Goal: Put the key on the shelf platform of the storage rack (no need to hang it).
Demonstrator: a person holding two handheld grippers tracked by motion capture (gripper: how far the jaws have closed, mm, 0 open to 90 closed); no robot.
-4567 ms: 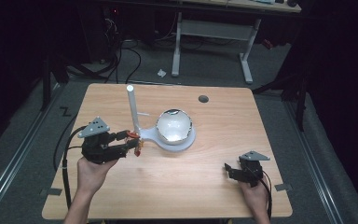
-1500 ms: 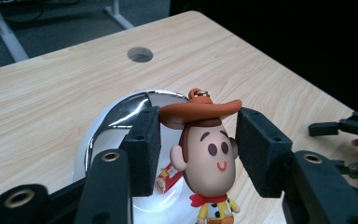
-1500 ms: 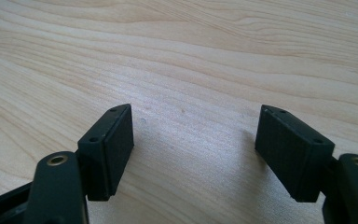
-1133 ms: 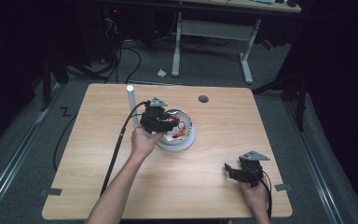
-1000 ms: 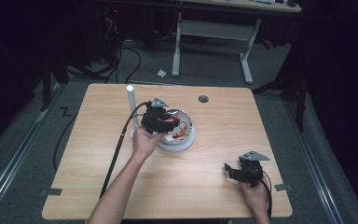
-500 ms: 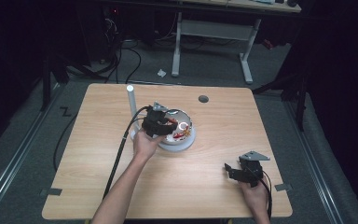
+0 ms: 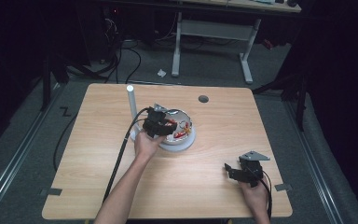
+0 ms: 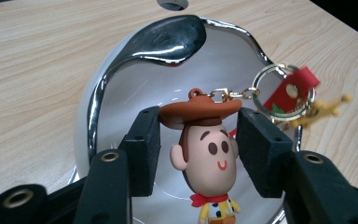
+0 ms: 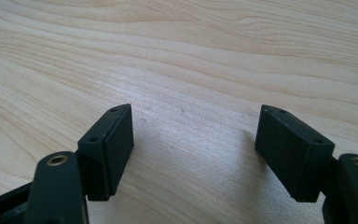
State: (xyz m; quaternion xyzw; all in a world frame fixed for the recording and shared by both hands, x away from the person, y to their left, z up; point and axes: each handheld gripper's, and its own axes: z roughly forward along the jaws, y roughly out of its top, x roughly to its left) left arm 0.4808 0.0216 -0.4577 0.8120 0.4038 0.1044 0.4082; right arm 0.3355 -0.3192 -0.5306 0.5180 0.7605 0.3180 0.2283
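Note:
A cowboy figure keychain (image 8: 209, 154) with a brown hat hangs between the black pads of my left gripper (image 8: 198, 122), which is shut on the hat brim. Its gold ring with a red tag (image 8: 289, 91) and a gold charm (image 8: 328, 107) trails off to the right. Below it lies a shiny white and chrome bowl (image 8: 93, 98). In the high view the left gripper (image 7: 161, 125) hovers over the left side of the bowl (image 7: 190, 140). My right gripper (image 7: 235, 171) rests near the table's front right, open (image 9: 193, 140) over bare wood.
A white upright post (image 7: 130, 100) stands just left of the bowl. A round cable hole (image 7: 203, 99) sits in the table top behind the bowl. The left gripper's cable (image 7: 121, 154) runs back along the forearm. Desk legs and cables lie on the floor beyond the far edge.
Several seconds ago the left gripper sat on the table left of the bowl. Over the last second it sank a little over the bowl with the figure. The right gripper kept still.

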